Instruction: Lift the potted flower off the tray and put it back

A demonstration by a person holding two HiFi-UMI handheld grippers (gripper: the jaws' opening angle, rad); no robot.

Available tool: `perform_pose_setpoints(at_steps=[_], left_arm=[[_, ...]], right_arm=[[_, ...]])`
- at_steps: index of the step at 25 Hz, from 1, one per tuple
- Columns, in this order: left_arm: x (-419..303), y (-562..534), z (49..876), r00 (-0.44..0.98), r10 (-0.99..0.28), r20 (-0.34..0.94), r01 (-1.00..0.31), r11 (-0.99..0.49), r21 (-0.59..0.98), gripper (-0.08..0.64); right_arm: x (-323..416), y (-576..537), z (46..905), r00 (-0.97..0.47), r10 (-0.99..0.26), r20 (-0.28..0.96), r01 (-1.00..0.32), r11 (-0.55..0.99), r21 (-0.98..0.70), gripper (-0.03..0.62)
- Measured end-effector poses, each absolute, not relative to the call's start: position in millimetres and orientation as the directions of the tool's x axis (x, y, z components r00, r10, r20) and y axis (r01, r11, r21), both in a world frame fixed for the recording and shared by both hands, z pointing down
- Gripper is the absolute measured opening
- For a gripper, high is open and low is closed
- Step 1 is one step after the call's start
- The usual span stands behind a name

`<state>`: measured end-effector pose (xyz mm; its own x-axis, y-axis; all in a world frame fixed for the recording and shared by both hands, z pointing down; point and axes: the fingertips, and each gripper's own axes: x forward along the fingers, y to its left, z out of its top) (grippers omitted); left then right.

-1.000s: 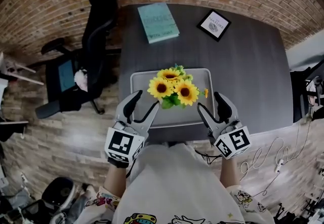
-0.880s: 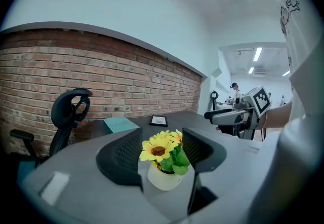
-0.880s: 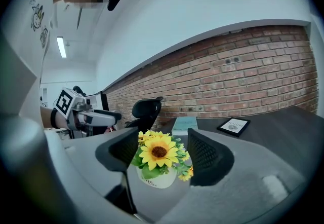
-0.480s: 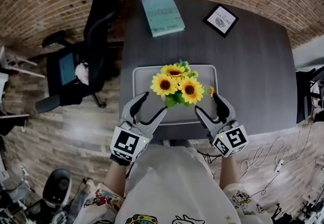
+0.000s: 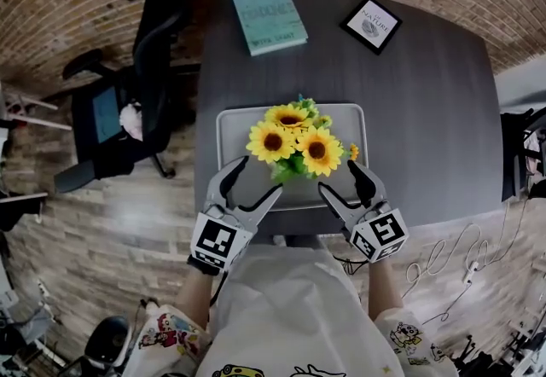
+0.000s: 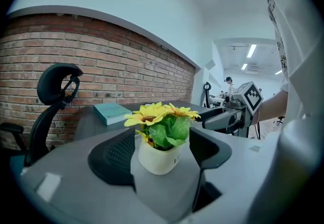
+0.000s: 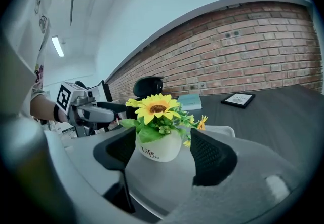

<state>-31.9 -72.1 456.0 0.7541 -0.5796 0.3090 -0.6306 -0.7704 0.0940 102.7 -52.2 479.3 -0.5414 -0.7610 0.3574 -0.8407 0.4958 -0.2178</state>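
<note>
Chair (image 5: 141, 77), black and wheeled, is standing on the wood floor left of the dark bench (image 5: 435, 128). Left tool (image 5: 258, 176) is reaching in at the near left corner of the grey tray (image 5: 229, 124). Its jaws have just been opening and are standing wide, with the potted flower (image 5: 294, 141) showing in the gap ahead, untouched. Teal book (image 5: 269, 17) is lying at the bench's far edge. The plant is sitting upright mid-tray. Right tool (image 5: 339, 177) is reaching in at the near right, its jaws likewise just opened wide and clear of the pot. Framed picture (image 5: 371, 24) is lying far right of the book.
</note>
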Motion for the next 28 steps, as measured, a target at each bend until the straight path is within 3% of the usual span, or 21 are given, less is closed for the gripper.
perform_pose_setpoints(at_steps=[17, 28], left_arm=[[-22, -77, 505, 0.787, -0.519, 0.333, -0.581, -0.805, 0.118, 0.421], [-16, -87, 516, 0.805, -0.488, 0.337, -0.548, -0.830, 0.105, 0.442]], right_arm=[[75, -65, 516, -0.657, -0.671, 0.343, -0.753, 0.595, -0.280, 0.425], [68, -82, 527, -0.679, -0.650, 0.342, -0.733, 0.629, -0.259, 0.431]])
